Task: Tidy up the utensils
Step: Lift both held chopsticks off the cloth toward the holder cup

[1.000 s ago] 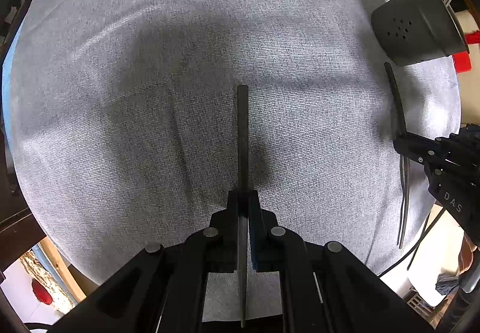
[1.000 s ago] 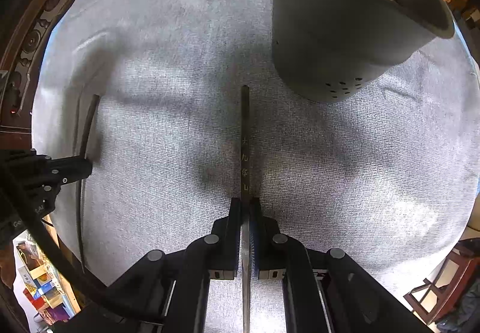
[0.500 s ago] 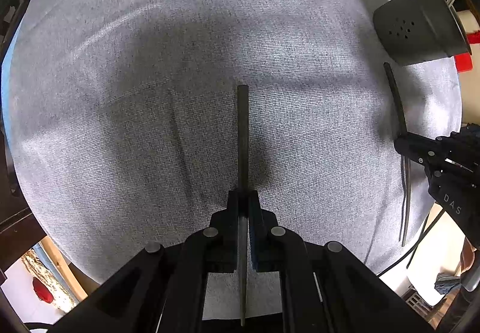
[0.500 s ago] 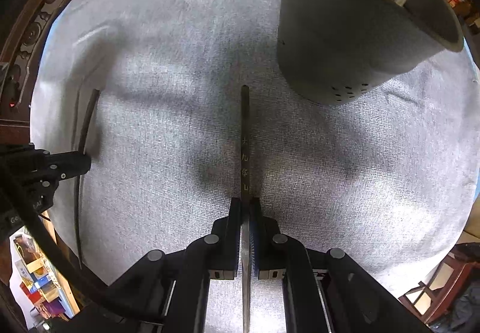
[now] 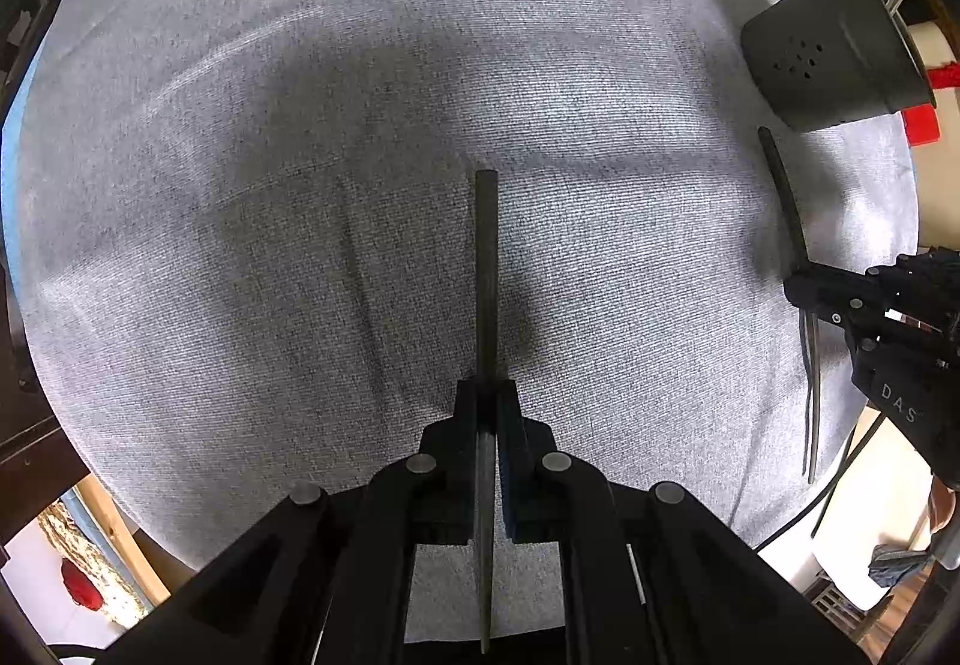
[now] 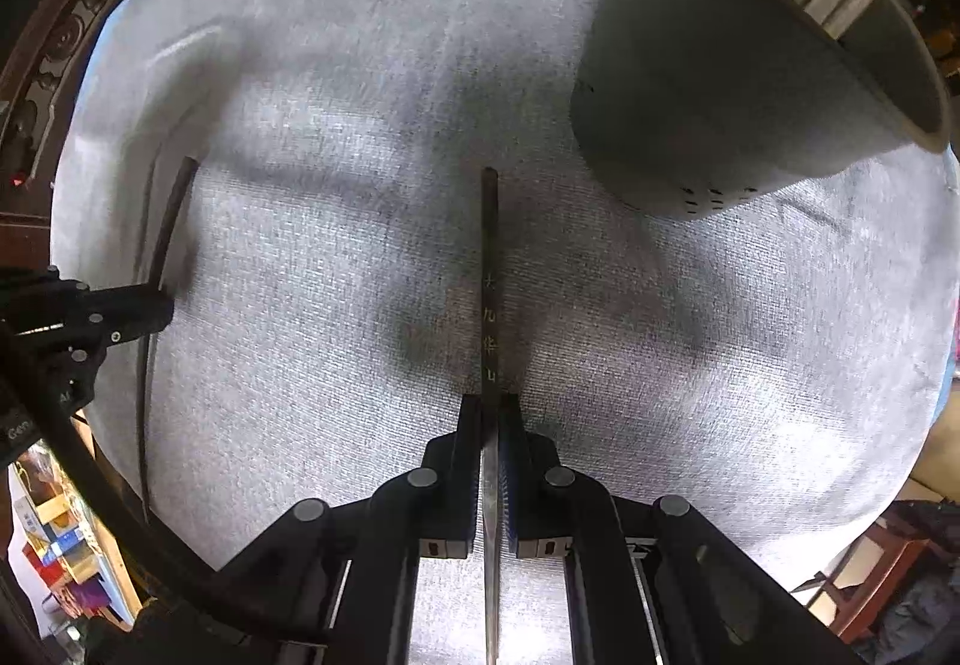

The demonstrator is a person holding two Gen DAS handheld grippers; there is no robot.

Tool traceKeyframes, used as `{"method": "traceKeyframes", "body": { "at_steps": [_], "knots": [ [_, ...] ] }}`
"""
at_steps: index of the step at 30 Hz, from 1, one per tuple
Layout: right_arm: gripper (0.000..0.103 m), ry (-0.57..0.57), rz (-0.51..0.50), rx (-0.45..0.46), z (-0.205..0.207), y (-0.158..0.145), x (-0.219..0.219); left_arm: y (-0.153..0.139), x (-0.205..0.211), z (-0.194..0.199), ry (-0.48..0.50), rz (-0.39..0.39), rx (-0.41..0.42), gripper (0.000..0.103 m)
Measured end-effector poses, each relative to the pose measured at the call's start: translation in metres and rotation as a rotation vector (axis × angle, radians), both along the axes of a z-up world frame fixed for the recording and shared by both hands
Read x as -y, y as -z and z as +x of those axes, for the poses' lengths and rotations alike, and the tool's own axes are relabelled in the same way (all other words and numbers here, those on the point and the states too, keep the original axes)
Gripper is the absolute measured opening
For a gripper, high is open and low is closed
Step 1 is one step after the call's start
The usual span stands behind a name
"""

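Two chopsticks, each clamped above the grey cloth (image 5: 300, 185): one (image 5: 486, 269) in the left gripper (image 5: 487, 395), one (image 6: 491, 293) in the right gripper (image 6: 491, 407) near the single holder (image 6: 720, 83); gold characters show only in the right view.

The right claw (image 5: 798, 293) body reads "DAS"; gold characters mark the chopstick (image 6: 491, 275), unreadable.

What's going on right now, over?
Left gripper shut on a dark chopstick. Right gripper shut on lettered chopstick. Grey holder ahead-right, path clear.
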State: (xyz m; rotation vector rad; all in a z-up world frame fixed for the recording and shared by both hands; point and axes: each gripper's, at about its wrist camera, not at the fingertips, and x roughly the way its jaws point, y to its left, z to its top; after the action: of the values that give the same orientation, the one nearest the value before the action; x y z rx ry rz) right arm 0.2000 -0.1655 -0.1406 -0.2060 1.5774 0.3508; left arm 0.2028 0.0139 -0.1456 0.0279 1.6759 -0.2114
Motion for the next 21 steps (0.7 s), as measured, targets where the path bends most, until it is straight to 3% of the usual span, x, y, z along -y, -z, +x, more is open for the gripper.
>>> {"method": "traceKeyframes", "body": {
  "at_steps": [11,21],
  "knots": [
    [0.008,-0.006,-0.025,0.009,0.000,-0.003,-0.017,-0.002,-0.002,-0.005,0.000,-0.013,0.018,0.007],
    [0.007,0.046,0.070,0.050,-0.016,-0.009,-0.005,-0.003,-0.017,-0.015,-0.033,-0.029,-0.001,0.006]
  ]
}}
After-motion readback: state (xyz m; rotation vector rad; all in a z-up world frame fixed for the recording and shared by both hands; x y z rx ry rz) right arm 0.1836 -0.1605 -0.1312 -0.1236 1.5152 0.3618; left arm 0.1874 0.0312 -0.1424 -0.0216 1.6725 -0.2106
